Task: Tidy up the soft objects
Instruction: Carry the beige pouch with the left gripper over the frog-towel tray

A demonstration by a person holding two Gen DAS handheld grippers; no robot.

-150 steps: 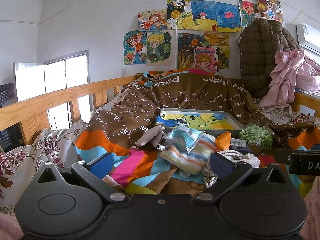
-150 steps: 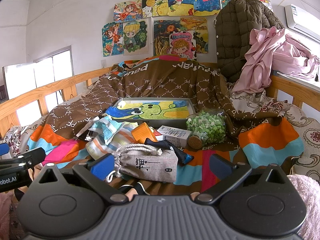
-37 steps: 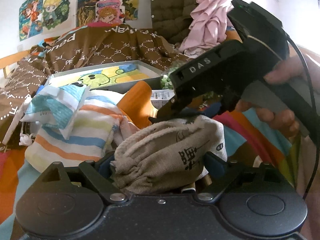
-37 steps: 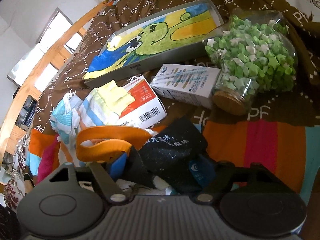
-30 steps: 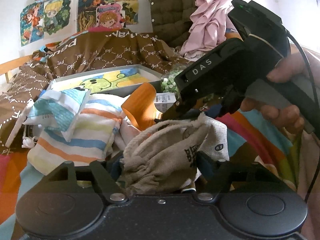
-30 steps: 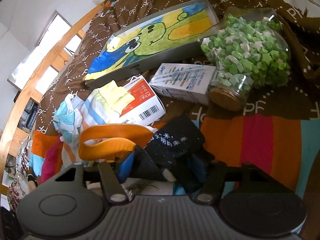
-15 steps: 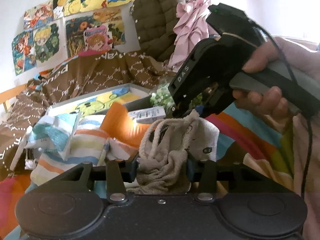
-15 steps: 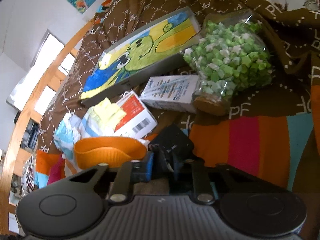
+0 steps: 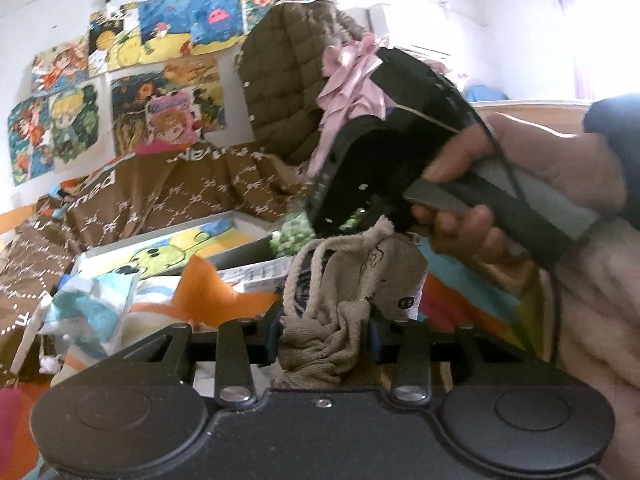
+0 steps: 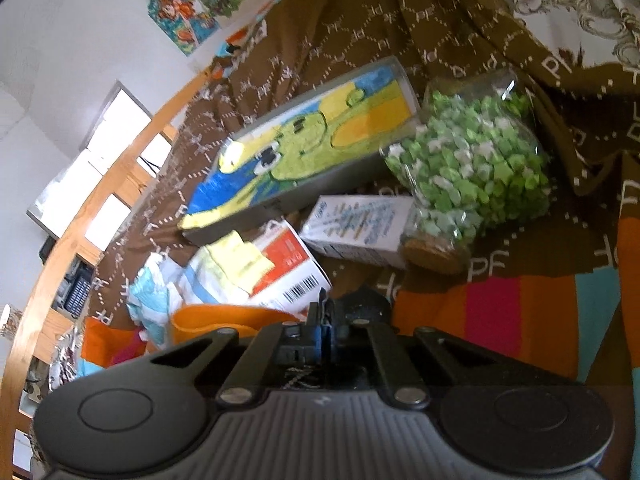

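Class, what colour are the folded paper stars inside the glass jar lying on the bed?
The paper stars are mixed light green, darker green and white, clearest in the right wrist view.

My left gripper (image 9: 325, 326) is matte black with silver screws; my right gripper (image 10: 325, 320) has blue pads, a ribbed grey body.

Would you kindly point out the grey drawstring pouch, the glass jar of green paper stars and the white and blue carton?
Grey drawstring pouch (image 9: 384, 276): left wrist view, on its printed cloth side.
Glass jar of green paper stars (image 10: 476, 168): right wrist view, on its star-filled belly.
White and blue carton (image 10: 356, 224): right wrist view, on its top face.
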